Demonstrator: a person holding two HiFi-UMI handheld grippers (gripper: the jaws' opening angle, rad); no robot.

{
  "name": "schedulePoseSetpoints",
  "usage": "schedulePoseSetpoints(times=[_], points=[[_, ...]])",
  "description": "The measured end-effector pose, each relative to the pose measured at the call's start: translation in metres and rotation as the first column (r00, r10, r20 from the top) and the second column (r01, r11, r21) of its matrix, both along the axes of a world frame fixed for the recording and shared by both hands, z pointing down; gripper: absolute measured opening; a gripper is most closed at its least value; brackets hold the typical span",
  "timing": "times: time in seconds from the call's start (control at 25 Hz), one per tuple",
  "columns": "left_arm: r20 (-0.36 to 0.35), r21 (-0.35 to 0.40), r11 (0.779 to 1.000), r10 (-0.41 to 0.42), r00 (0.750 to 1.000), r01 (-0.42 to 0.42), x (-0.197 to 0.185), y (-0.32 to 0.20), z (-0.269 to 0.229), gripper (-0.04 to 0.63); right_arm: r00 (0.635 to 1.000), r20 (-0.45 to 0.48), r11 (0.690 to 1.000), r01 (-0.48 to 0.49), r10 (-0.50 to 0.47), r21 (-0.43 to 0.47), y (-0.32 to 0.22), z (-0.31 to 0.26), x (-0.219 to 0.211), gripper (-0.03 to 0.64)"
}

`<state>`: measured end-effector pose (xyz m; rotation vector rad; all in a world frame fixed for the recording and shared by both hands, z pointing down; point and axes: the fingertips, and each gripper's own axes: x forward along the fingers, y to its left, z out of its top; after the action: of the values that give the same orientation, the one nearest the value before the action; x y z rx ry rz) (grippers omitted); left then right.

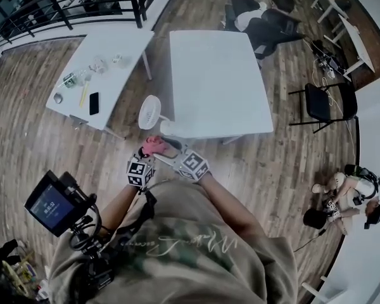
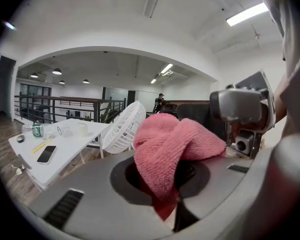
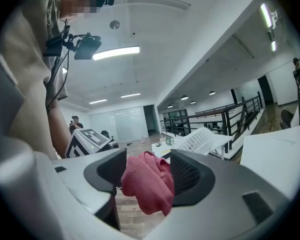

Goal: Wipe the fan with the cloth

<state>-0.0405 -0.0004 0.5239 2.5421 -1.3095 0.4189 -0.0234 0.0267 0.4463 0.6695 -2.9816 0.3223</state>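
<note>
A pink cloth (image 1: 154, 145) hangs bunched between my two grippers, in front of my body. My left gripper (image 1: 146, 153) is shut on the cloth (image 2: 170, 144), which bulges up out of its jaws. The right gripper (image 1: 169, 155) stands wide open around the same cloth (image 3: 146, 181), and its pads do not press on it. The small white fan (image 1: 151, 111) stands at the near left corner of the big white table (image 1: 218, 81), just beyond the cloth. Past the jaws I see the fan's grille (image 2: 122, 126) in the left gripper view, and the same fan (image 3: 200, 140) in the right gripper view.
A second white table (image 1: 107, 56) at the left carries a phone (image 1: 94, 103), a bottle (image 1: 69, 79) and small items. A black chair (image 1: 323, 103) stands to the right, a railing (image 1: 63, 5) runs at the back left, and people sit on the floor at the right (image 1: 345, 192).
</note>
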Motion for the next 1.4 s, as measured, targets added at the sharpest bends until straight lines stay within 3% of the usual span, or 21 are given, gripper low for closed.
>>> schedulePoseSetpoints(times=[0.2,0.44,0.56,0.72,0.8,1.0,1.2,1.4], points=[[-0.031,0.064,0.997,0.047,0.998,-0.045,0.01,0.006,-0.021,0.089,0.999,0.025,0.999,0.038,-0.038,-0.005,0.004,0.002,-0.01,0.302],[0.017,0.134,0.981,0.14,0.99,-0.141,0.012,0.034,-0.032,0.087,0.999,0.035,0.999,0.036,-0.035,-0.022,0.014,0.001,-0.018,0.302],[0.055,0.167,0.965,0.195,0.979,-0.202,0.02,0.052,-0.039,0.086,0.995,0.058,0.995,0.081,-0.078,-0.052,0.03,0.001,-0.023,0.302],[0.025,0.15,0.959,0.238,0.971,-0.239,0.021,0.063,-0.038,0.084,0.988,0.081,0.989,0.139,-0.135,-0.053,0.041,0.001,-0.029,0.291],[0.023,0.141,0.96,0.242,0.97,-0.243,0.022,0.063,-0.033,0.084,0.989,0.068,0.989,0.138,-0.135,-0.044,0.041,0.006,-0.027,0.233],[0.047,0.153,0.946,0.284,0.958,-0.287,0.023,0.067,-0.024,0.087,0.996,0.007,0.995,0.086,-0.086,-0.044,0.041,0.015,-0.024,0.154],[-0.061,0.121,0.955,0.279,0.958,-0.27,0.013,0.07,-0.029,0.13,0.998,0.028,0.998,-0.047,0.048,-0.042,0.035,-0.002,-0.003,0.121],[-0.145,0.089,0.974,0.22,0.965,-0.209,0.011,0.062,-0.039,0.141,0.971,0.078,0.974,-0.222,0.225,-0.051,0.016,-0.019,0.048,0.117]])
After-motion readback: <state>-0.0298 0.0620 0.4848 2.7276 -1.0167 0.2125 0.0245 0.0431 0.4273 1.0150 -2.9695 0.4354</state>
